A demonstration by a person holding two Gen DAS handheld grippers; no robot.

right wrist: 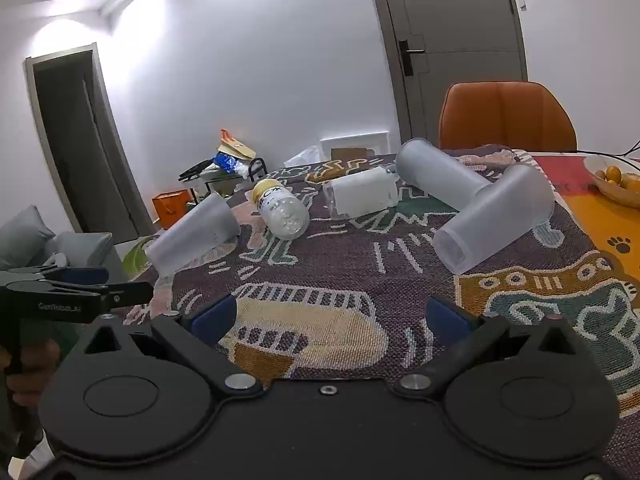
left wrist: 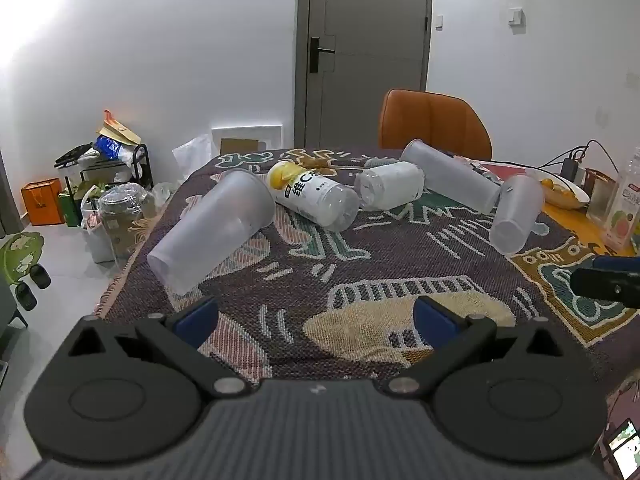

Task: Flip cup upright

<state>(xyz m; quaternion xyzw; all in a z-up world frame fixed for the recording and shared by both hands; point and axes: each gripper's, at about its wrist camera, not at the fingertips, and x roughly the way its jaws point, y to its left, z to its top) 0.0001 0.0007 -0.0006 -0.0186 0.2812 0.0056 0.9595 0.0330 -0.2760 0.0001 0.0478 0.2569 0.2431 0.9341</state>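
Three frosted plastic cups lie on their sides on the patterned tablecloth [left wrist: 360, 264]. One cup [left wrist: 212, 230] lies at the left, also in the right wrist view [right wrist: 196, 230]. A second [left wrist: 516, 212] lies at the right, base toward me [right wrist: 492, 220]. A third [left wrist: 450, 176] lies behind it [right wrist: 436, 176]. My left gripper [left wrist: 316, 316] is open and empty, above the cloth in front of the cups. My right gripper [right wrist: 330, 316] is open and empty, also short of the cups.
A yellow-capped bottle [left wrist: 312, 198] and a white-wrapped bottle [left wrist: 390, 186] lie between the cups. An orange chair [left wrist: 434, 124] stands behind the table. A fruit bowl [right wrist: 616, 184], a carton [left wrist: 624, 208] and cables sit at the right. Bags and clutter stand on the floor at the left [left wrist: 116, 208].
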